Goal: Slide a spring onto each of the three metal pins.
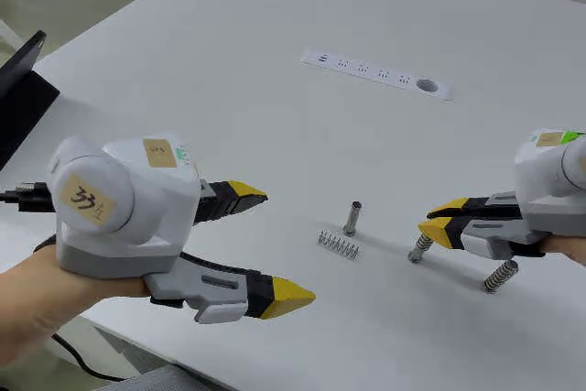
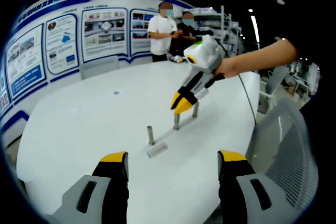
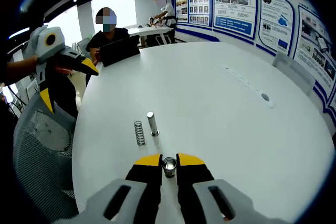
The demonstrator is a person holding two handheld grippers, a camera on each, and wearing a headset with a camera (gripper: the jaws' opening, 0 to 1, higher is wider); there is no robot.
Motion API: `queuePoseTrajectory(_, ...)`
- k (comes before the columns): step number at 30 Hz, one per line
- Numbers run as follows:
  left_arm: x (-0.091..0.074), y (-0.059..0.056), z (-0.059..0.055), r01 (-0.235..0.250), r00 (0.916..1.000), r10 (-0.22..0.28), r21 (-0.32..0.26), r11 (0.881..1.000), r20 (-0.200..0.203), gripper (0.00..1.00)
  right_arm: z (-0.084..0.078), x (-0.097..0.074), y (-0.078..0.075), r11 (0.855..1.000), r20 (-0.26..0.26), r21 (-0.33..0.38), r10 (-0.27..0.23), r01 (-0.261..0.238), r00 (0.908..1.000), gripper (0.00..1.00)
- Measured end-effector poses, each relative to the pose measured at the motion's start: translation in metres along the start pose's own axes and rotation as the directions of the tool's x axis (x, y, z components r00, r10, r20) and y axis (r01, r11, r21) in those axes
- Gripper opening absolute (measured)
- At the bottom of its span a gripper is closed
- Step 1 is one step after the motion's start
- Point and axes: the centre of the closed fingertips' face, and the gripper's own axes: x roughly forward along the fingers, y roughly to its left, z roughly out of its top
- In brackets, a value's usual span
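A white table [image 1: 275,116] is seen from above in the head view, with a socket strip [image 1: 375,73] set into it at 12 o'clock. At 8 o'clock the left tongs [image 1: 268,243] are held above the table, spread wide and empty. At 3 o'clock the right tongs [image 1: 442,220] are narrowed to a slim gap. In the right gripper view the top of a spring-covered pin [image 1: 420,248] is framed in that gap, but whether it is pinched or only flanked cannot be told. A second covered pin [image 1: 501,276] is stood at 4 o'clock of the first. A bare pin [image 1: 352,218] is stood upright near the middle, and the loose spring [image 1: 338,244] is laid flat just beside it at 7 o'clock.

Two of the three pins are judged done. The bare pin could be toppled if the spring is lowered off-centre. The loose spring could be rolled or flicked away if pinched hard. The spring-covered pin could be tipped if the right tongs are drawn off sideways.
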Motion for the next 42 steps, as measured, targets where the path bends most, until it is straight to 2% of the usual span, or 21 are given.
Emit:
queuePoseTrajectory(17,-0.002,0.0,-0.003,-0.004,1.0,0.004,-0.004,1.0,-0.008,0.7,-0.015,0.01,-0.001,1.0,-0.055,-0.001,-0.01,0.01,0.9985,0.11)
queuePoseTrajectory(31,-0.004,0.0,-0.005,-0.005,0.9999,0.005,-0.01,1.0,-0.012,0.7,-0.017,0.011,-0.004,1.0,-0.063,0.01,-0.016,0.017,0.9979,0.13)
queuePoseTrajectory(34,-0.004,0.0,-0.005,-0.006,0.9999,0.005,-0.01,1.0,-0.009,0.7,-0.014,0.007,-0.006,0.999,-0.053,0.024,-0.032,0.033,0.9981,0.17)
queuePoseTrajectory(39,-0.003,0.0,-0.004,-0.002,1.0,0.002,-0.007,1.0,-0.009,0.7,0.01,-0.003,-0.006,0.997,0.024,-0.001,-0.073,0.073,0.997,0.18)
queuePoseTrajectory(42,-0.003,-0.001,-0.003,0.001,1.0,-0.001,-0.008,1.0,-0.006,0.7,0.027,-0.004,0.007,0.999,0.068,0.001,-0.043,0.043,0.9968,0.18)
